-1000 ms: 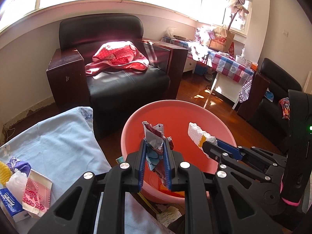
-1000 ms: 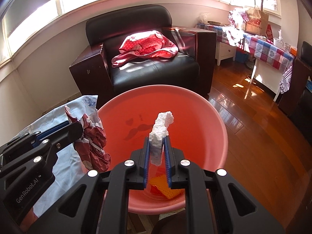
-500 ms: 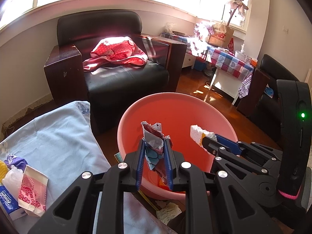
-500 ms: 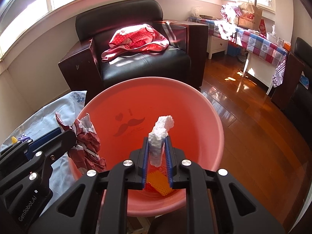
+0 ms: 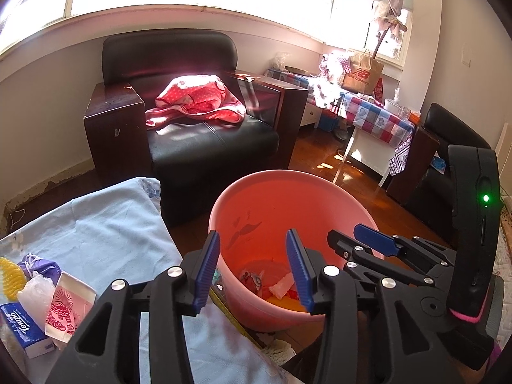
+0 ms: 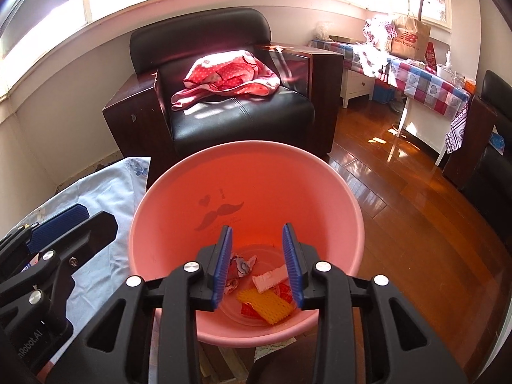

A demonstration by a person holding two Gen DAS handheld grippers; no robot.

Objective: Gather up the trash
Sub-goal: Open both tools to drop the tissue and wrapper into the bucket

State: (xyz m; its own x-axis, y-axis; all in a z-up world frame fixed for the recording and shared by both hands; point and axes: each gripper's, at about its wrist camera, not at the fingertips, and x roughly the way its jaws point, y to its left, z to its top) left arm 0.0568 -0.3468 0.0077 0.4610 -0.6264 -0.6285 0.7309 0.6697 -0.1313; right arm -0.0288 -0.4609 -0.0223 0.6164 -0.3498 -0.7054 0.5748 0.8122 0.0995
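A pink plastic bin (image 5: 256,192) (image 6: 179,198) stands on the wooden floor beside a blue-clothed table. At its bottom lie a crumpled wrapper (image 6: 240,265), a white foam piece (image 6: 270,279) (image 5: 281,287) and a yellow mesh piece (image 6: 267,302). My left gripper (image 5: 252,268) is open and empty above the bin's near left rim. My right gripper (image 6: 257,264) is open and empty above the bin's mouth. Each gripper shows in the other's view: the right one (image 5: 361,240) and the left one (image 6: 73,220).
On the blue cloth (image 5: 105,224) at the left lie a Tempo tissue pack (image 5: 24,328), a pink-white packet (image 5: 68,307), a clear bag (image 5: 35,291) and a yellow item (image 5: 8,275). A black armchair (image 5: 204,134) with red cloth stands behind; a checked table (image 5: 377,118) is at right.
Both grippers have opened. The crumpled wrapper has dropped from the left one and the foam piece from the right one; both now lie at the bottom of the bin.
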